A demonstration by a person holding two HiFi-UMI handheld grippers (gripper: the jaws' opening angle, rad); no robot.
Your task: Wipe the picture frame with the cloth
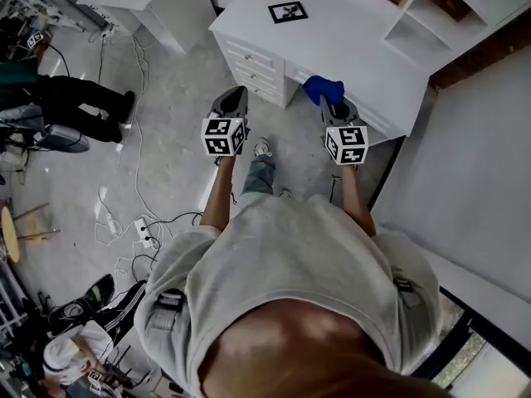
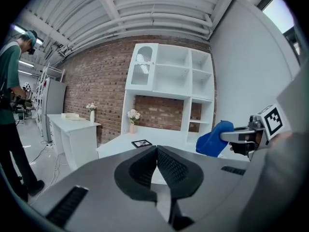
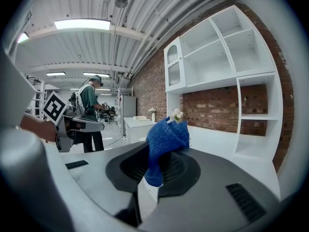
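The white worktop fills the upper centre. Below it, the left tool is pressed together and empty, and the right tool pinches the blue cloth. The picture frame lies flat on the worktop, top centre.

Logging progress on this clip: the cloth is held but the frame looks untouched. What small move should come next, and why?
Probably reach the right tongs forward over the desk toward the picture frame. They are shut on the blue cloth, held near the desk's front edge, while the frame lies flat farther back, apart from it.
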